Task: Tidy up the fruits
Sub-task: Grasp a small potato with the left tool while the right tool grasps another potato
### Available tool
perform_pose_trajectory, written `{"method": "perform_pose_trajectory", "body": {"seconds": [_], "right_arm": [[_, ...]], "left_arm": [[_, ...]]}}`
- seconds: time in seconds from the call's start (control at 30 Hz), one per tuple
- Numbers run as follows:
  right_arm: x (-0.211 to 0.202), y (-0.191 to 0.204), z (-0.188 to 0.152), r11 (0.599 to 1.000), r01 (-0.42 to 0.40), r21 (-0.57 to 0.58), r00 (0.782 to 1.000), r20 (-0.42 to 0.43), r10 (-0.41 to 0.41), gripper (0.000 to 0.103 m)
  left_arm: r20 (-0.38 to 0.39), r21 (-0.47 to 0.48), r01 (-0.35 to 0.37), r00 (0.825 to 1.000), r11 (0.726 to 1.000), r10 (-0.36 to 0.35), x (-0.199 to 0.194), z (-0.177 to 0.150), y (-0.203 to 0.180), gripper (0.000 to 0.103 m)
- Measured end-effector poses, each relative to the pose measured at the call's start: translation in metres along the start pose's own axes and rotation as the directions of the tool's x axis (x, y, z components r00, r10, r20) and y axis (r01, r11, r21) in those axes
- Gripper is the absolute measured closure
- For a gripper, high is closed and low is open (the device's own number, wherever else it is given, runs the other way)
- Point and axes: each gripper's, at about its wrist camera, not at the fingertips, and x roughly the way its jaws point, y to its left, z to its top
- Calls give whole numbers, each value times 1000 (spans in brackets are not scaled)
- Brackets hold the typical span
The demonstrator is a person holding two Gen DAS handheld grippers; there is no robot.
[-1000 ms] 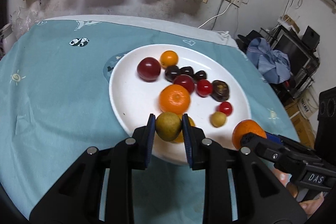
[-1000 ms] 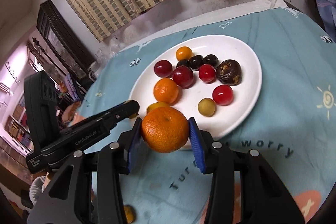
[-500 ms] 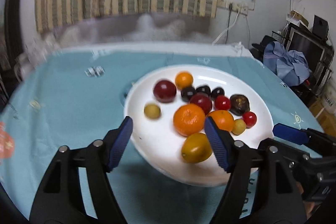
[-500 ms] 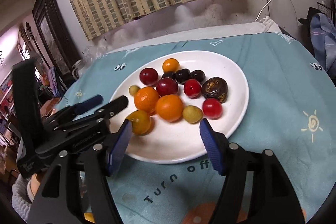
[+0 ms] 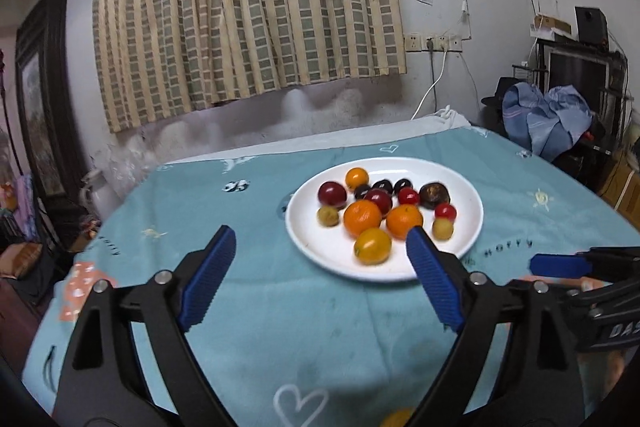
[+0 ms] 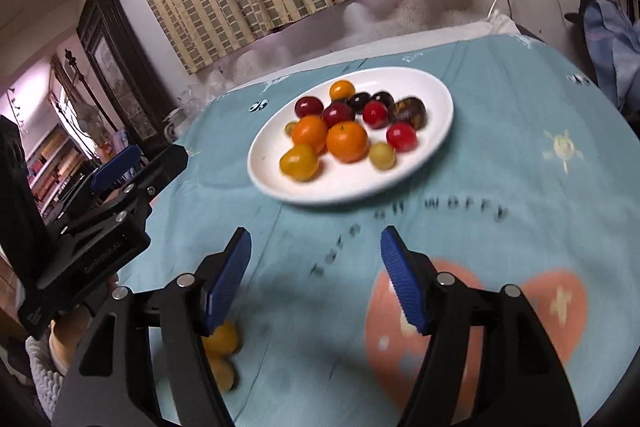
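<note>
A white plate (image 5: pixel 316 251) on the teal tablecloth holds several fruits: two oranges (image 5: pixel 362 217), a yellow fruit (image 5: pixel 372 246), red and dark plums, small green ones. The plate also shows in the right wrist view (image 6: pixel 432 147). My left gripper (image 5: pixel 320 259) is open and empty, pulled back from the plate's near rim. My right gripper (image 6: pixel 316 275) is open and empty, back over the cloth. Two small orange fruits (image 6: pixel 224 341) lie on the cloth by the right gripper's left finger, partly hidden by it; one (image 5: pixel 396 418) peeks in at the left view's bottom edge.
The round table (image 5: pixel 256 307) has a teal printed cloth (image 6: pixel 520 187). The left gripper's body (image 6: pixel 100 227) shows at the left of the right wrist view; the right gripper's body (image 5: pixel 580 267) at the right of the left view. A curtain and wall stand behind.
Both grippers opened, leaving the green fruit and the orange on the plate, then drew back and up from the plate. The plate now looks farther away in both views.
</note>
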Motion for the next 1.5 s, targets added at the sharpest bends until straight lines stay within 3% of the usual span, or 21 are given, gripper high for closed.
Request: {"method": "perform_pose_trajectory", "body": {"seconds": [0.37,0.73,1.03,1.2,1.33,1.43,1.5], "right_arm": [[-16,10,-44,998,-50,26,998,-42,51,34],[12,51,-65,986,-62,-152,987,-158,38,34],[19,82,-80,955,-43,-295,985,-173,-9,34],[24,100,-92,920,-43,-389,983,-183,-31,34],[31,104,-93,917,-46,-397,980,-198,-37,34],[35,99,-90,931,-50,-362,977,-211,-29,52],[40,89,-86,950,-68,-306,971,-240,-8,55]], "left_arm": [[-20,-29,-54,998,998,54,-35,-31,14,10],[-65,-44,-67,996,997,64,-24,-35,27,6],[-106,-178,-72,993,981,53,-16,-37,59,5],[-115,-184,-63,992,981,42,-15,-36,61,5],[-113,-172,-56,993,983,37,-16,-35,57,4],[-118,-161,-46,993,986,27,-15,-35,53,4],[-124,-148,-37,992,988,18,-14,-36,50,4]]}}
